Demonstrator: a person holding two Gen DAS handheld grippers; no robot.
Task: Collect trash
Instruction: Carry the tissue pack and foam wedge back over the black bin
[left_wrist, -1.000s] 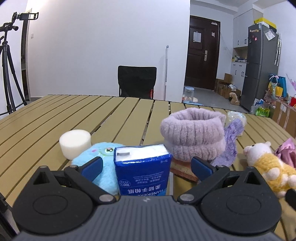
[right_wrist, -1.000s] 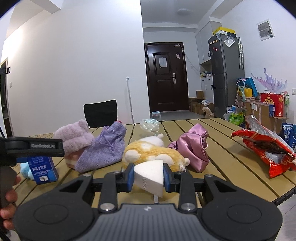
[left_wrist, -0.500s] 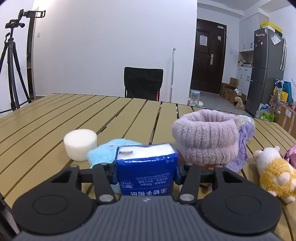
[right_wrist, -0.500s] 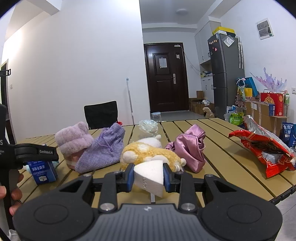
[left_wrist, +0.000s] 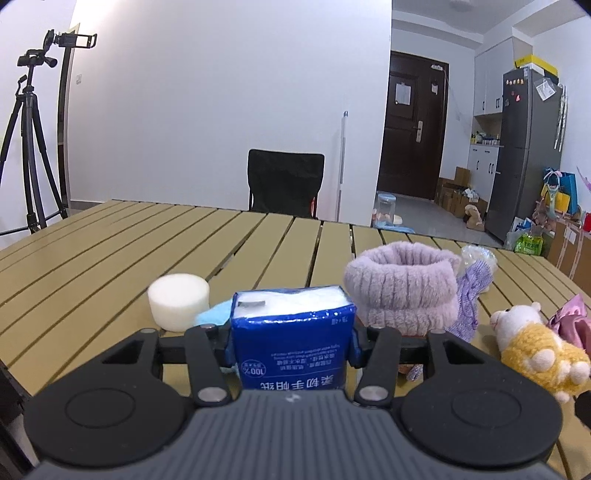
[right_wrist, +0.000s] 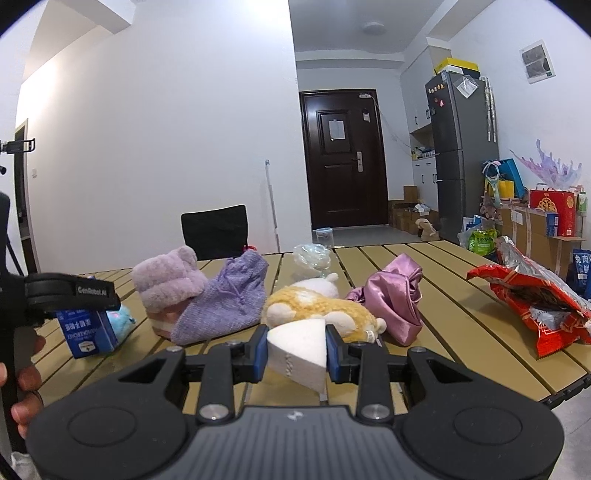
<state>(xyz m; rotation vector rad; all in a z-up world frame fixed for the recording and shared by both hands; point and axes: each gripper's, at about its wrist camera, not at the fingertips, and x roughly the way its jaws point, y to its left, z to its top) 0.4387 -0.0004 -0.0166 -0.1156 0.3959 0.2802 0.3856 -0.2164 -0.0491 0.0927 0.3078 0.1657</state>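
My left gripper is shut on a blue tissue pack, its pads pressing both sides, just above the slatted wooden table. The right wrist view shows the same pack at far left, under the left gripper's black finger. My right gripper is shut on a white foam wedge over the table's near edge. A white foam cylinder stands left of the pack. A red snack bag lies open at the right. Crumpled clear plastic sits behind the toys.
A lilac fluffy slipper, a purple knit pouch, a yellow plush animal, a pink satin pouch and a light blue plush crowd the table's middle. A black chair stands behind. A person's hand shows at left.
My left gripper has closed on the blue tissue pack and lifted slightly with it, so the blue plush is now mostly hidden. The right gripper still holds the foam wedge, unmoved.
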